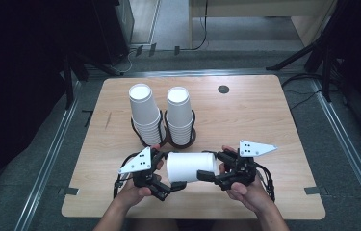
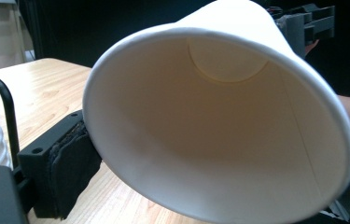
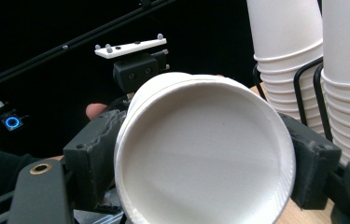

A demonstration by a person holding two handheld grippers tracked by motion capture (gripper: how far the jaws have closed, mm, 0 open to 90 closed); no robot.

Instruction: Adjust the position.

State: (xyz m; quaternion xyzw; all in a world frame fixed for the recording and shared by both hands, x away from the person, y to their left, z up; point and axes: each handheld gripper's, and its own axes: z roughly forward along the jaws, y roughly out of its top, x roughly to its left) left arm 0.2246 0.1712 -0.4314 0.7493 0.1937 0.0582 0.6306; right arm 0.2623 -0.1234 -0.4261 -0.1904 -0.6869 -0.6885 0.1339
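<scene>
A white paper cup lies on its side just above the table's front edge, held between both grippers. My left gripper grips its wide open end; in the left gripper view the cup's mouth faces the camera, with a black pad against the rim. My right gripper grips the narrow base end. In the right gripper view the cup's recessed bottom sits between the pads, which press on both sides.
Two tall stacks of white cups stand upside down in black wire holders just behind the held cup. The wooden table has a small round grommet at the back. Metal floor rails run along both sides.
</scene>
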